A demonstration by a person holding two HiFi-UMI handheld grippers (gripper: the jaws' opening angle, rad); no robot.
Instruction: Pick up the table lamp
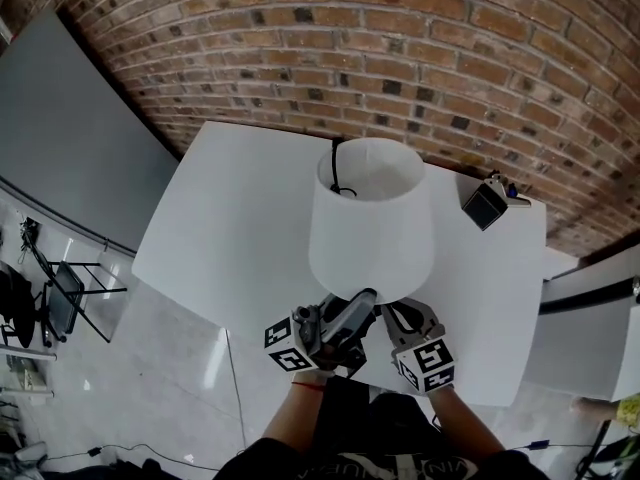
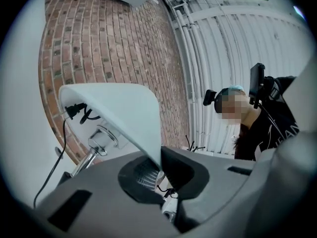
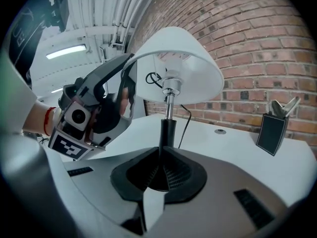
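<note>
The left tongs (image 2: 159,168) are closed on the lower rim of the table lamp's (image 1: 372,218) white shade (image 2: 129,113). The right tongs (image 3: 161,168) are clamped round its black stem (image 3: 166,133), low down, over the white table (image 1: 230,228). To lift well, the stem grip should carry the weight and the shade grip only steady it, since the thin rim could buckle. Raise both together, upright, minding the cord (image 3: 189,115) trailing beyond the right tongs. The base is hidden under the tongs, so whether it has cleared the table cannot be told.
</note>
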